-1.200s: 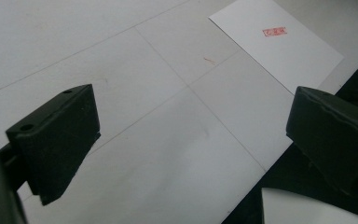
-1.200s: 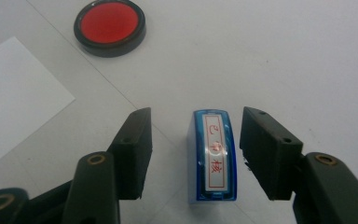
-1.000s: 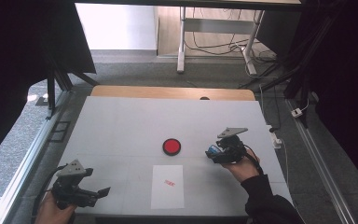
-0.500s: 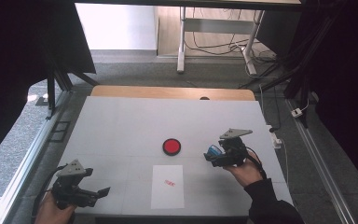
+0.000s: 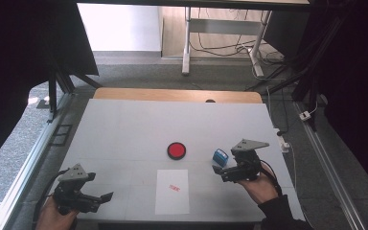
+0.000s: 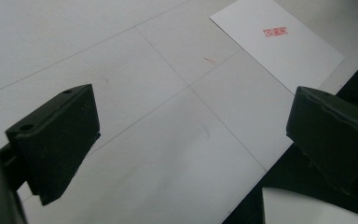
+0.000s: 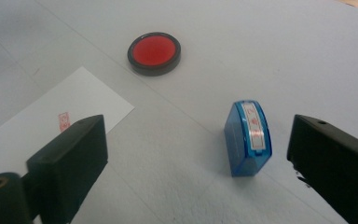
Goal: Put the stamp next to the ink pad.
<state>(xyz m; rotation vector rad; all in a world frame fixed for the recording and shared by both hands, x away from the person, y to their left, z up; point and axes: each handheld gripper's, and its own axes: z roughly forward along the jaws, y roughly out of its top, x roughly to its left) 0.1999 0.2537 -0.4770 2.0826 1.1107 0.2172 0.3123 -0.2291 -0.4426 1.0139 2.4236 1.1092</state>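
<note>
In the high view the table (image 5: 124, 124) takes up the middle of the frame. The ink pad (image 5: 176, 150) lies near the centre. Directly below it, toward the lower edge, lies the sheet of paper (image 5: 173, 191), with the stamped mark (image 5: 174, 188) on its upper half. The stamp (image 5: 219, 156) stands right of the ink pad and up-right of the sheet, apart from both. The right gripper (image 5: 224, 171) sits just below-right of the stamp. The left gripper (image 5: 106, 197) lies at lower left, left of the sheet.
</note>
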